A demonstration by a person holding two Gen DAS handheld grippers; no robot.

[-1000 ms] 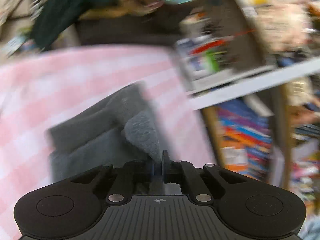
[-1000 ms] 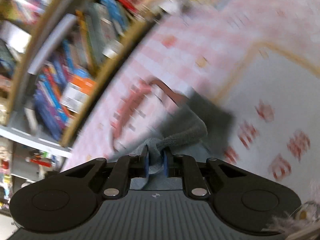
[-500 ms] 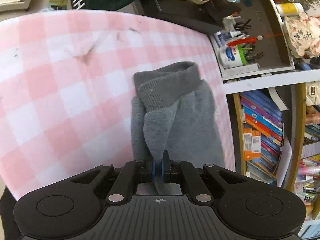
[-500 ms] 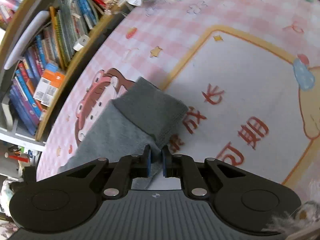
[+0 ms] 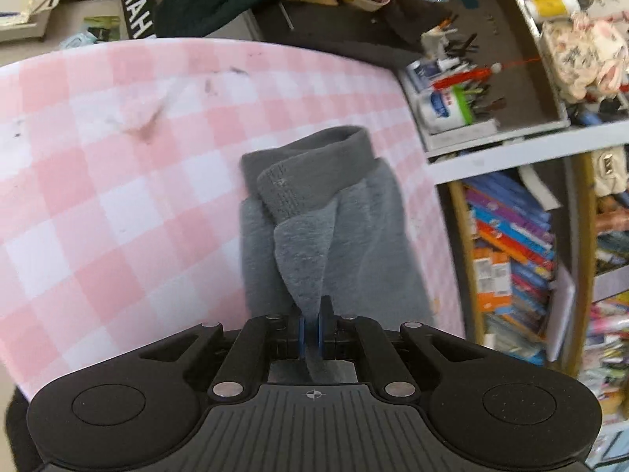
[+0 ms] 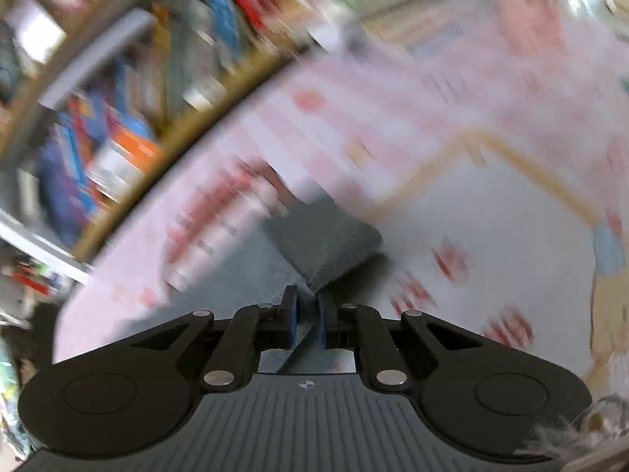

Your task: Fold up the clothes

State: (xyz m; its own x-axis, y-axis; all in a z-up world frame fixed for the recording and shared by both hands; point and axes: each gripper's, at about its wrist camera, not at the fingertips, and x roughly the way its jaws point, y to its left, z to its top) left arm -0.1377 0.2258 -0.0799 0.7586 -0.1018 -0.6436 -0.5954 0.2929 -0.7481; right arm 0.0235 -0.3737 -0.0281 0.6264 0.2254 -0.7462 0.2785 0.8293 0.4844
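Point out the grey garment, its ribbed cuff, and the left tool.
Garment (image 5: 377,236): left wrist view, on the fleece body.
Cuff (image 5: 314,169): left wrist view, on the darker ribbed band.
Left tool (image 5: 310,330): left wrist view, between the fingertips pinching the fabric.

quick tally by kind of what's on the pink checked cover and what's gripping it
grey garment, folded, lying on the pink checked cover: 1
grippers pinching grey fabric, left gripper and right gripper: 2
total: 3
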